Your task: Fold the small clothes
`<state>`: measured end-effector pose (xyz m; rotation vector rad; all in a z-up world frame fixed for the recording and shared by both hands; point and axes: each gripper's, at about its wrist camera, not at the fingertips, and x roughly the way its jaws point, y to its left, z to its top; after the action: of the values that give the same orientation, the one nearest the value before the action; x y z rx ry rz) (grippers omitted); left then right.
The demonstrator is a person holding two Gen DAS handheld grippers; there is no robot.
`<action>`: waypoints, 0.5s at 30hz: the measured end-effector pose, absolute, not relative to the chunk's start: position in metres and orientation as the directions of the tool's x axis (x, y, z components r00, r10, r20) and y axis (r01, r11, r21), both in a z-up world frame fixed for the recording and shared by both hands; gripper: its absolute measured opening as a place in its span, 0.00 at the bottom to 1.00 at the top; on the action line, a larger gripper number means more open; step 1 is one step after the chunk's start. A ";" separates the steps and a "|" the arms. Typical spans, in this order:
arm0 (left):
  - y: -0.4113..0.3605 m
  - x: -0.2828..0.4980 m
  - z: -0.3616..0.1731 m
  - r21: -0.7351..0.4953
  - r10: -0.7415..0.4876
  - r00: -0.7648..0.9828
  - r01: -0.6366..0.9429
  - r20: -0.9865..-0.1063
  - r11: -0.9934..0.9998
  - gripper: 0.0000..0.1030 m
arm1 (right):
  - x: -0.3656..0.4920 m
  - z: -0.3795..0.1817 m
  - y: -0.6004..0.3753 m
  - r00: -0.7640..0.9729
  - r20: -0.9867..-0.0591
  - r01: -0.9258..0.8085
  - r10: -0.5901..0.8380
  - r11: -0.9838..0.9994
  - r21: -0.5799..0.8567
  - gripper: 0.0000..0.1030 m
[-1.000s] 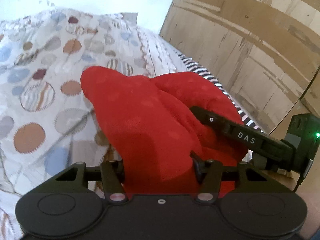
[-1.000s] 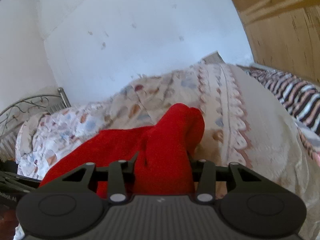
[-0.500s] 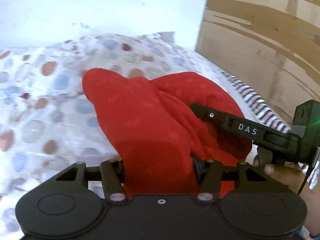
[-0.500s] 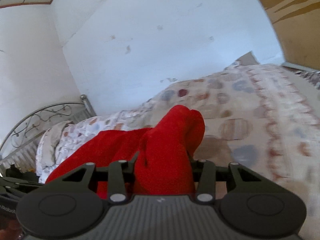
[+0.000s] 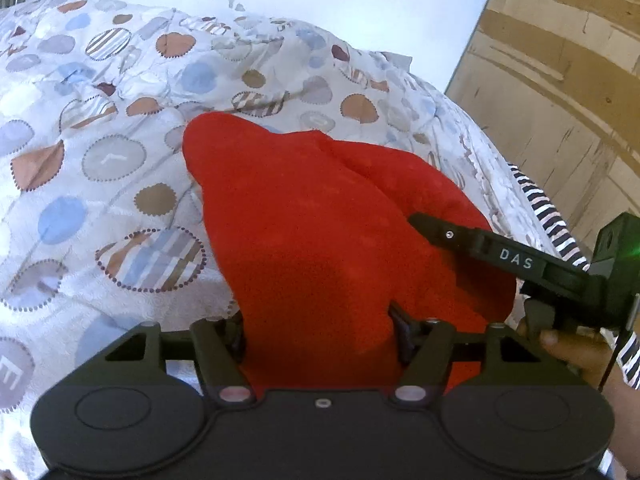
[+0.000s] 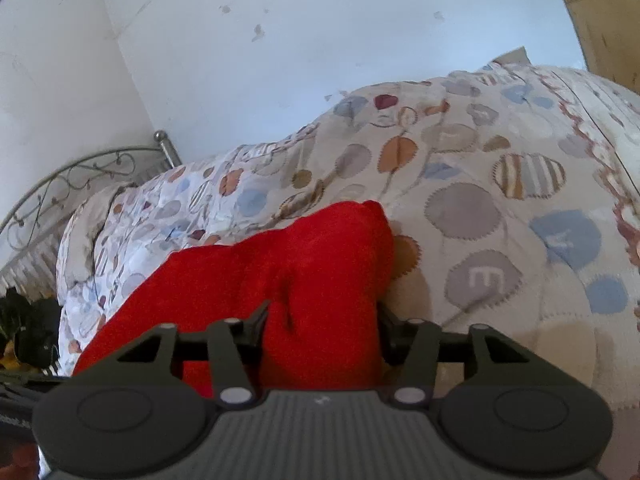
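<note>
We hold the red garment (image 5: 320, 240) bunched above the bed (image 5: 100, 160), left tool (image 5: 320, 320) and right tool (image 6: 320, 320) each clamped on a fold of it; mid-carry, we judge, next lowering it flat for folding.

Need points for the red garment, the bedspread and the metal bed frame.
red garment (image 5: 312, 232), left wrist view, on the bunched fabric ahead of the fingers.
bedspread (image 6: 464, 204), right wrist view, on a grey circle patch right of the garment.
metal bed frame (image 6: 80, 172), right wrist view, on the scrollwork arch at left.
</note>
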<state>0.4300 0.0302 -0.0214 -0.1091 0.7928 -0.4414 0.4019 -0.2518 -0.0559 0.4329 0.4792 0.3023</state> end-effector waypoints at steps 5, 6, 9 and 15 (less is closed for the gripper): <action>0.025 0.424 -0.021 -0.208 -0.386 0.638 0.338 -0.667 0.918 0.78 | 0.393 -0.051 -0.249 0.851 -0.396 -0.180 0.344 0.900 0.396 0.67; 0.026 0.422 -0.020 -0.204 -0.379 0.641 0.332 -0.668 0.921 0.79 | 0.389 -0.050 -0.248 0.852 -0.397 -0.181 0.342 0.903 0.389 0.69; 0.031 0.415 -0.017 -0.192 -0.358 0.643 0.316 -0.677 0.929 0.90 | 0.380 -0.047 -0.247 0.855 -0.412 -0.178 0.315 0.925 0.337 0.75; 0.041 0.395 -0.009 -0.181 -0.322 0.672 0.273 -0.667 0.945 0.97 | 0.355 -0.040 -0.247 0.863 -0.436 -0.160 0.254 0.958 0.240 0.88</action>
<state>0.3952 0.0407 -0.0092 -0.0677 0.7639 -0.3351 0.3548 -0.2473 -0.0401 0.1989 0.4828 0.2184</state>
